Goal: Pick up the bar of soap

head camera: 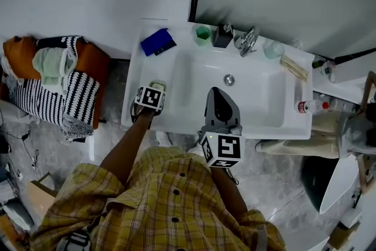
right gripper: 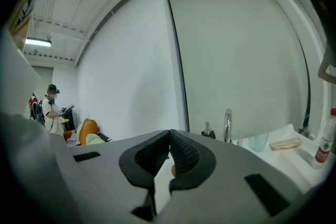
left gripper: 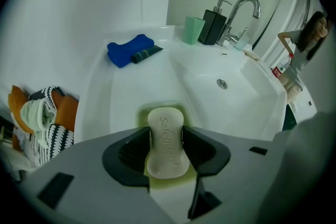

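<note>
A pale bar of soap (left gripper: 167, 140) lies in a green dish (left gripper: 140, 114) on the left rim of the white basin (left gripper: 131, 81). My left gripper (left gripper: 166, 131) stands open, one pad on each side of the bar, close to it but not pressing. In the head view the soap (head camera: 157, 87) shows just beyond the left gripper (head camera: 151, 94) and its marker cube. My right gripper (head camera: 216, 94) hangs over the basin's front edge. In its own view the right gripper (right gripper: 170, 137) is shut, empty and aimed up at the wall.
A blue cloth (head camera: 157, 42) lies at the basin's back left. A green cup (head camera: 202, 34), a black dispenser (head camera: 223, 36) and the tap (head camera: 248, 41) line the back. A red-capped bottle (head camera: 311, 106) lies at the right. Piled clothes (head camera: 53, 76) sit left of the basin.
</note>
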Tool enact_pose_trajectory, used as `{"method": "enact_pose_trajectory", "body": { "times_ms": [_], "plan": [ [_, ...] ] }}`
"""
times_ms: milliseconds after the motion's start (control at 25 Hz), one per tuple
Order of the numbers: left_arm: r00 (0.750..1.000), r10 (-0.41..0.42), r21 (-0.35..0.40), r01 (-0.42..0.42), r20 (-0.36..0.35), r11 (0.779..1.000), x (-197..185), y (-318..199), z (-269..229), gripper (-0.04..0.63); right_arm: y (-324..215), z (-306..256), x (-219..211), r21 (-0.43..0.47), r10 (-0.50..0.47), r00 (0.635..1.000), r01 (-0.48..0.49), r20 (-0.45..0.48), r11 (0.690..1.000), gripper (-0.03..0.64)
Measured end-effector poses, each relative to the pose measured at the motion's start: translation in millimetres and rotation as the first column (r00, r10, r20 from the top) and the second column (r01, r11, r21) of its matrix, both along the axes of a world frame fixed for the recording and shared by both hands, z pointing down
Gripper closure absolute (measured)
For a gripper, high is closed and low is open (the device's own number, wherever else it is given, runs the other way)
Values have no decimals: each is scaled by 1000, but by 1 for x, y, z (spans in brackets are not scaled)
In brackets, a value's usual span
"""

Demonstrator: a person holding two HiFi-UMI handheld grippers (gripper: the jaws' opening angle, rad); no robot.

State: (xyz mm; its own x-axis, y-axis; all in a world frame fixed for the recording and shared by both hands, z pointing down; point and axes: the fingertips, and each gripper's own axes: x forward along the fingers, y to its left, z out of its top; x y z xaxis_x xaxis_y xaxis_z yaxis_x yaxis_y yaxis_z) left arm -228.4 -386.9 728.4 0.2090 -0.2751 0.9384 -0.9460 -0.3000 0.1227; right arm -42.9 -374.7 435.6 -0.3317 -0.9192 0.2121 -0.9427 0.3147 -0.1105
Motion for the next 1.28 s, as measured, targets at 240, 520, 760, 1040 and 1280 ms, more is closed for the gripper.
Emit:
{"method": "enact_pose_trajectory", "body": {
  "times_ms": [240,520,760,1040,1280],
  "plan": [
    [999,5,-84,-2,43,996,-5,-2,11,410,1,6,5,-16,-2,1000,2,12,1000,597],
    [997,21,-138,-11,76,990,-3,-8,14,408,0,9,19,-27,6,1000,-6,20,1000,597],
    [998,6,-109,1,63,994,-5,-10,-2,407,-1,4,27,-24,10,1000,-10,22,1000,597],
    [996,-84,42,85,-30,995,-2,-13,-57,407,6,0,31,-15,7,1000,-7,19,1000,597],
    [992,-43,236,71,-120,969,31,-13,-124,407,10,-1,34,-12,8,1000,-8,12,1000,597]
  ]
}}
